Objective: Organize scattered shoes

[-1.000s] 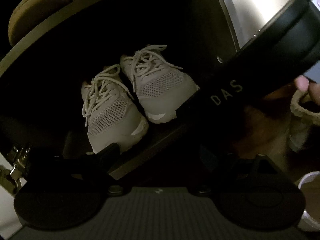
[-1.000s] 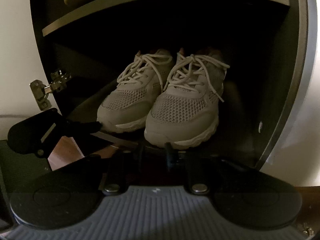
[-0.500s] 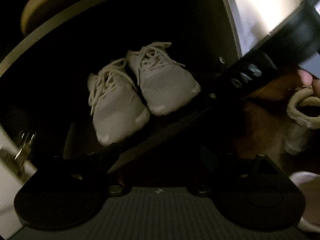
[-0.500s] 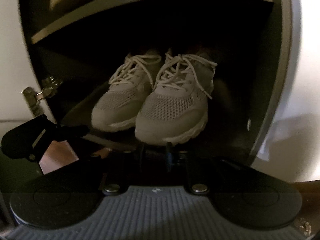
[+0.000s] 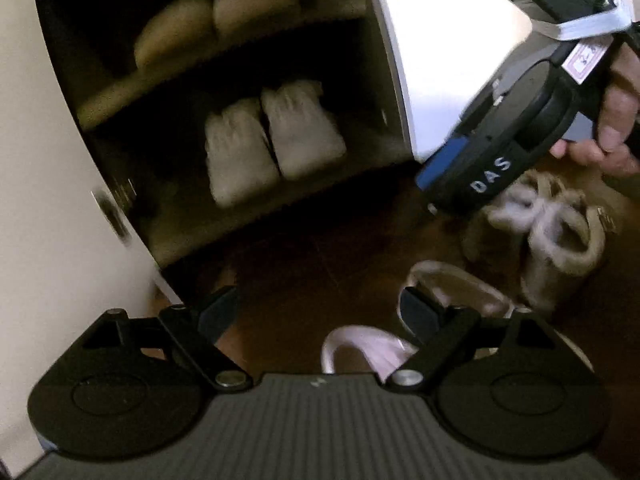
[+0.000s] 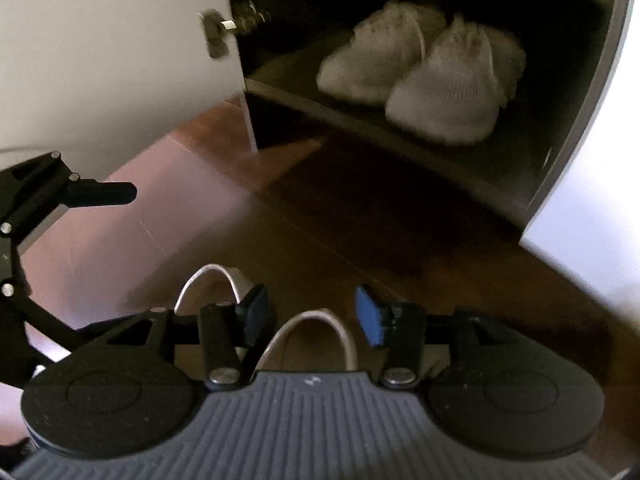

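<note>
A pair of white mesh sneakers (image 5: 272, 144) stands side by side on the cabinet's lower shelf (image 5: 320, 188), toes outward; the right wrist view shows the sneakers (image 6: 424, 80) too. My left gripper (image 5: 316, 312) hangs open over the brown floor, nothing between its fingers. Just below it lie pale pink shoes (image 5: 360, 348). My right gripper (image 6: 312, 316) has its jaws opening; the white collar of a floor shoe (image 6: 316, 328) shows beneath the gap, untouched by the pads. A second collar (image 6: 208, 280) lies to its left.
Tan shoes (image 5: 216, 24) sit on the upper shelf. Fluffy beige slippers (image 5: 560, 240) rest on the floor at the right. The white cabinet door (image 6: 120, 60) stands open on the left, with its hinge (image 6: 216, 32). A hand (image 5: 612, 120) holds the right tool's housing (image 5: 508, 140).
Both grippers have drawn back and up out of the cabinet, leaving the sneakers on the lower shelf. The right jaws have widened. Floor shoes have come into view.
</note>
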Demonstrator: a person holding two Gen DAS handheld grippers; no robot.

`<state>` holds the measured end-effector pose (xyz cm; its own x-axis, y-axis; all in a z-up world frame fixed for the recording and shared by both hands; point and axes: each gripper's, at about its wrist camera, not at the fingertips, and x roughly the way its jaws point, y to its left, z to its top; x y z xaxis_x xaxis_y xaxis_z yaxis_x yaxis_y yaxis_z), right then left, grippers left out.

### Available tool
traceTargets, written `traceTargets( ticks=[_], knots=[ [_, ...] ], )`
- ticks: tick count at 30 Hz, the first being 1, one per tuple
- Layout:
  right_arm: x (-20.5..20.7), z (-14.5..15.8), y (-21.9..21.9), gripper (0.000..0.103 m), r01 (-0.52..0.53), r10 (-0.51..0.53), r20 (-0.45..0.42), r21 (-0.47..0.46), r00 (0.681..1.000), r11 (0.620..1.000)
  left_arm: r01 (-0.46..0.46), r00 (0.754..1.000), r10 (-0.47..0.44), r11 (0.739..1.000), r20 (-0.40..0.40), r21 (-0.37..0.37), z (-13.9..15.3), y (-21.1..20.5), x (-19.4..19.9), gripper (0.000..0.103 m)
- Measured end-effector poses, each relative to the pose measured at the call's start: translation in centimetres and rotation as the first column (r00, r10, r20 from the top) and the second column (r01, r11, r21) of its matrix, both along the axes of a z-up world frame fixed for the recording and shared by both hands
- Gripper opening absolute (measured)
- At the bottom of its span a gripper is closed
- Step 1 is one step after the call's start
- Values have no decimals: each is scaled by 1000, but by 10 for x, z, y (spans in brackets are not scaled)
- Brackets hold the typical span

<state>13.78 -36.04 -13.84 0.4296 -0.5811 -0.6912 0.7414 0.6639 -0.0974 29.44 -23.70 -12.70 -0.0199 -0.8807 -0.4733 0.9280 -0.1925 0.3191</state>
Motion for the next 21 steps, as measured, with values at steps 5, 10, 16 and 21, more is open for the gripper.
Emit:
traceTargets(
  ticks=[5, 10, 16, 21],
  knots=[
    [-6, 113, 19, 35, 69, 1, 183, -373, 983, 925, -65, 998, 53, 932, -42, -356, 128, -21, 5, 89],
    [-11, 196, 23, 32, 199, 3, 357, -529, 934, 825, -68, 996, 90, 783, 4, -618, 218, -33, -7, 89],
    [-20, 254, 11, 17, 308, 4, 497, -542, 868, 782, 19, 998, 27, 754, 60, -657, 260, -59, -1, 89],
    [-11, 257, -10, 14, 319, -32, 487, -521, 873, 792, 14, 999, 10, 810, 38, -586, 263, -94, 8, 84]
  ],
)
